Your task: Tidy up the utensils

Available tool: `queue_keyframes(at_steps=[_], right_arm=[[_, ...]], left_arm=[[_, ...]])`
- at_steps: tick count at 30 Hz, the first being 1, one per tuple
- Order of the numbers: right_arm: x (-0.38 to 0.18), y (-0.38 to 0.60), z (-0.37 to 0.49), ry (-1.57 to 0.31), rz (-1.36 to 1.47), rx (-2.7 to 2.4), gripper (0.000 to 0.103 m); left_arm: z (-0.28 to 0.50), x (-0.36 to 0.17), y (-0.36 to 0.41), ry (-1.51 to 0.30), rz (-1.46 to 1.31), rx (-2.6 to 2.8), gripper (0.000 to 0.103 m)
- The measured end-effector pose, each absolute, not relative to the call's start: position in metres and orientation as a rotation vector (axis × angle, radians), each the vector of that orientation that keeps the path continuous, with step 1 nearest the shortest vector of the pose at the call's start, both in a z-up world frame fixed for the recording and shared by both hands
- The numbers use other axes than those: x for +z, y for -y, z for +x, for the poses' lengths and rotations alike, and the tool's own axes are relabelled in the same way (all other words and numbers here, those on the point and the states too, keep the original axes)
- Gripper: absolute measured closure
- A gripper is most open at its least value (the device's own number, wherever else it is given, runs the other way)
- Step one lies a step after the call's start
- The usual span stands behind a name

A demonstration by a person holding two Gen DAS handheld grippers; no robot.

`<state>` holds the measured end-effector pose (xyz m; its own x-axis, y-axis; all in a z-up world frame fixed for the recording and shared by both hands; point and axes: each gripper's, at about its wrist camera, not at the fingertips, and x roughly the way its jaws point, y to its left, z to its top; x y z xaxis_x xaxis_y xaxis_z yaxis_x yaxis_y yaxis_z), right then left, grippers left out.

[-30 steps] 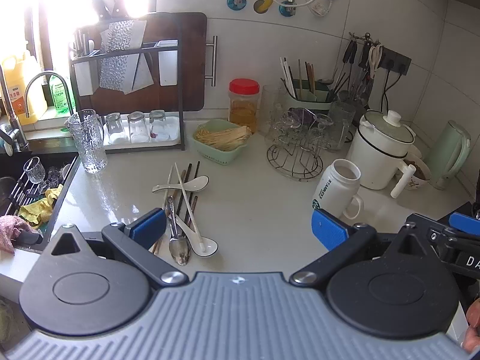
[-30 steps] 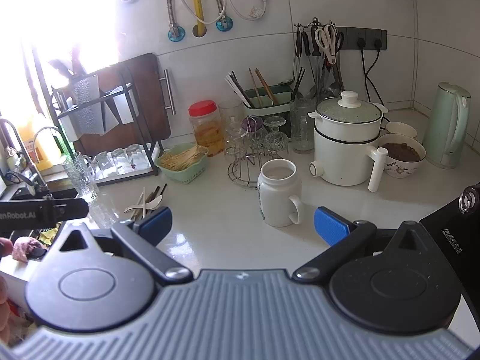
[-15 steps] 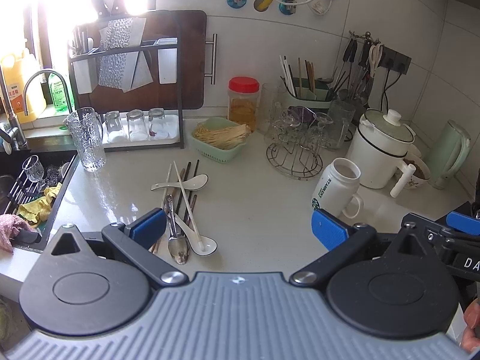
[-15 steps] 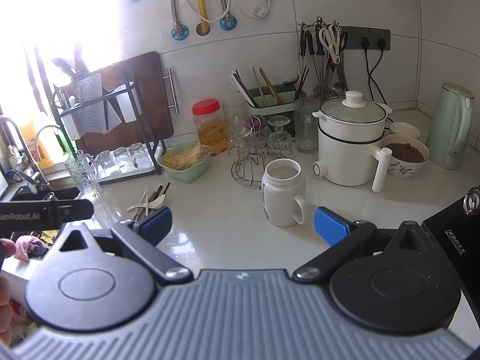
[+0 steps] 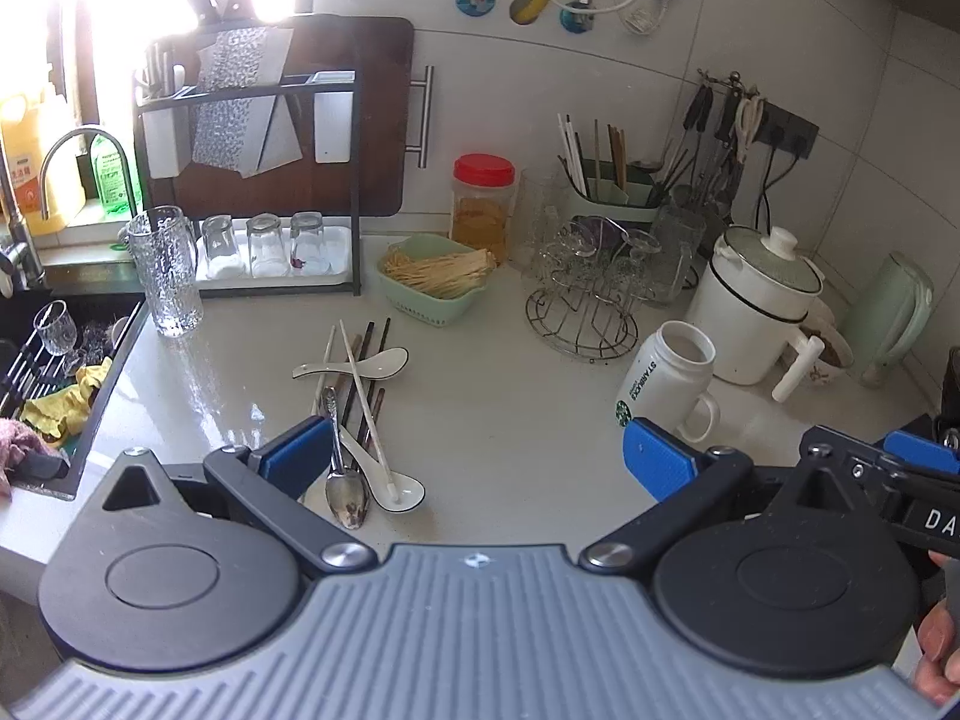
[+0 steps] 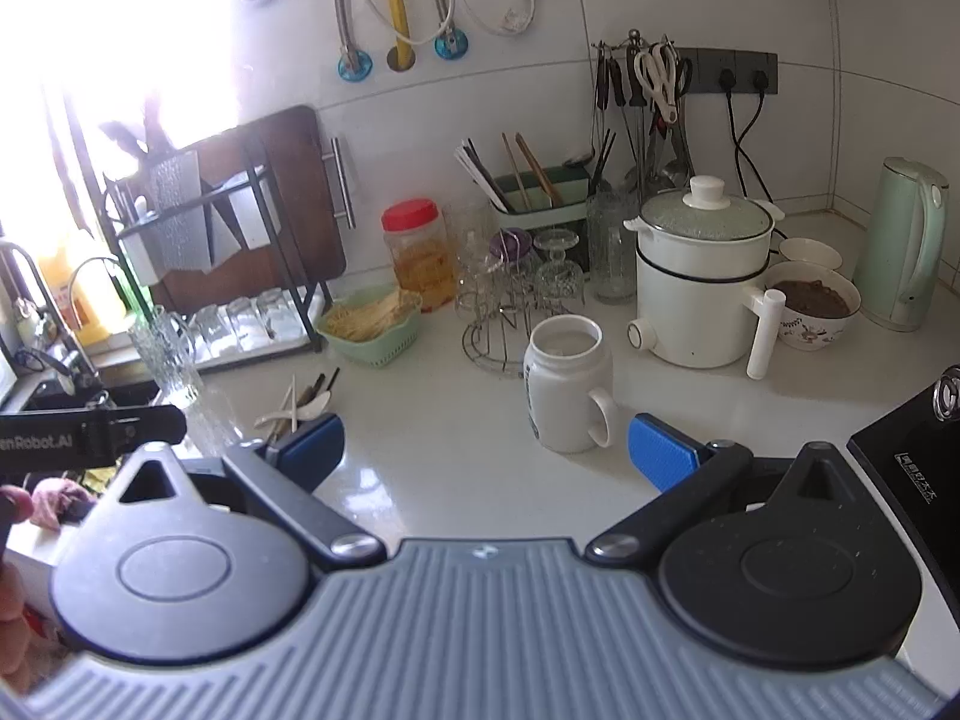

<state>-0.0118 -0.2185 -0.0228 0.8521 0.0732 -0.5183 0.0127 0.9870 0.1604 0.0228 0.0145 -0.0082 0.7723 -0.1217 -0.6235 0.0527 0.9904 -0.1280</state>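
A pile of utensils lies on the white counter: a steel spoon [image 5: 345,492], two white ceramic spoons [image 5: 384,361], dark chopsticks [image 5: 375,348] and a white chopstick [image 5: 360,378]. The same pile [image 6: 297,405] shows small in the right wrist view. My left gripper [image 5: 477,456] is open, hovering just in front of the pile, its left finger beside the steel spoon. My right gripper [image 6: 486,450] is open and holds nothing, with a white mug [image 6: 564,384] between and beyond its fingers. A green utensil holder [image 5: 606,192] with chopsticks stands at the back wall.
A green basket of sticks [image 5: 432,285], a red-lid jar [image 5: 483,204], a wire glass rack [image 5: 591,306], a white pot [image 5: 756,306], a kettle [image 6: 906,246] and a bowl [image 6: 813,306] crowd the back. A sink [image 5: 54,372] lies at left, a glass pitcher [image 5: 165,270] beside it.
Both grippers have drifted slightly; the views shift only a little. Both stay open and nothing on the counter has moved.
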Motion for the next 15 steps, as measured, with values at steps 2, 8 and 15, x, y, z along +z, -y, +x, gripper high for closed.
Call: queue_keyframes(at_steps=[2,8,15], right_arm=[[-0.022,0.216,-0.011,-0.55,0.147,0.027,0.0],[-0.024,0.208,-0.011,-0.549,0.136,0.013,0.0],[-0.027,0.191,-0.009,-0.551,0.134,-0.009,0.0]], left_arm=[[0.025,-0.008,-0.017,-0.684,-0.113,-0.096,0.0],[0.032,-0.01,-0.027,-0.679,-0.124,-0.117,0.0],[0.044,-0.017,-0.043,-0.692,-0.113,-0.139,0.0]])
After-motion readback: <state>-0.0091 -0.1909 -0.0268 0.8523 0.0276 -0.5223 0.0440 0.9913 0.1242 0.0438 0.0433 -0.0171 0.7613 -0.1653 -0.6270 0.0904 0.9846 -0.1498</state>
